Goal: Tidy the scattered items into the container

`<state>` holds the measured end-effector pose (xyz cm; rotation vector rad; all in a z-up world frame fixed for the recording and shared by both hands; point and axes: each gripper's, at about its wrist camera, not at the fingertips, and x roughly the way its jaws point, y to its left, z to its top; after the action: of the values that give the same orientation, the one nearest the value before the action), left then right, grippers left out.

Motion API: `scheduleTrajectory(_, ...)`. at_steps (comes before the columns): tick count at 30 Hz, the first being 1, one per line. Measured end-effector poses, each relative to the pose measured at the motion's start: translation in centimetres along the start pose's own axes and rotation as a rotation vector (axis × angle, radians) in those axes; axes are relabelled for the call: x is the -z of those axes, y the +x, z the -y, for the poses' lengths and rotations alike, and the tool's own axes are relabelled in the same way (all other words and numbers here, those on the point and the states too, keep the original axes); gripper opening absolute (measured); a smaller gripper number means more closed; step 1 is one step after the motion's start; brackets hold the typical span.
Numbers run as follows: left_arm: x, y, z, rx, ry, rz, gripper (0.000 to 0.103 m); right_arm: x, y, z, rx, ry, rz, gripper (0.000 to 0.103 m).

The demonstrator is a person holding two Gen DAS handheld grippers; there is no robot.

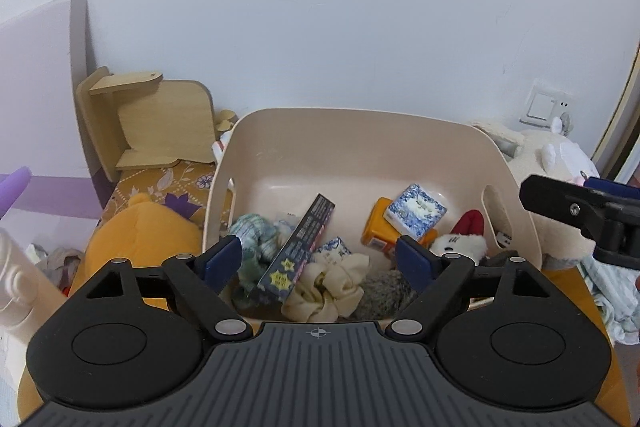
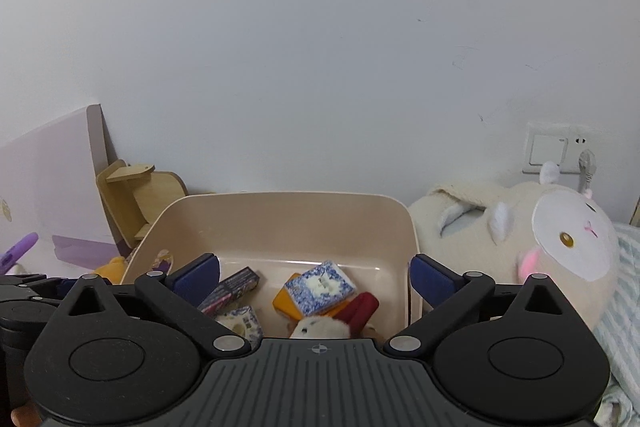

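Observation:
A beige plastic bin [image 1: 352, 131] [image 2: 288, 211] stands against the wall. Inside lie a dark long box [image 1: 298, 251] [image 2: 234, 289], a blue-patterned white packet [image 1: 416, 211] [image 2: 320, 285] on an orange box [image 1: 378, 225] [image 2: 286, 301], a cream scrunchie [image 1: 332, 285], a teal knitted cloth [image 1: 256, 237], a grey furry item [image 1: 382, 291] and a small white plush with a red hat [image 1: 464, 237] [image 2: 340, 319]. My left gripper [image 1: 320, 259] hangs open above the bin's near side, nothing between its blue pads. My right gripper [image 2: 316, 277] is open too, over the bin's right part, empty; its finger [image 1: 576, 211] shows in the left wrist view.
A large cream sheep plush [image 2: 540, 247] [image 1: 556, 163] lies right of the bin on striped bedding [image 2: 628, 291]. An orange plush [image 1: 140, 239] lies left of it on a patterned cloth. A wooden stand [image 1: 160, 119] leans at the back left, a wall switch [image 2: 552, 149] at the back right.

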<state>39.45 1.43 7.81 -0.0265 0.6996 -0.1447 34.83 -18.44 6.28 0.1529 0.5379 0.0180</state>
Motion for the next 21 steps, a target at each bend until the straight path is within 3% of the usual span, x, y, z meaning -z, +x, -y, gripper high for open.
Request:
scheduleTrajectory(11, 2.8, -3.4, -0.2, 0.006, -0.034, 0.034, 0.085, 3.4, -3.7, -0.1, -0.024, 0.030, 0.016, 0.103)
scheduleTrajectory(16, 4.6, -4.8, 0.2, -0.049, -0.023, 0.085, 0.085, 4.9, -5.9, -0.4, -0.024, 0.024, 0.040, 0.103)
scheduleTrajectory(21, 6.5, -6.6, 0.6, -0.031, -0.028, 0.127, 0.085, 6.3, -7.4, -0.9, -0.001, 0.007, 0.063, 0.103)
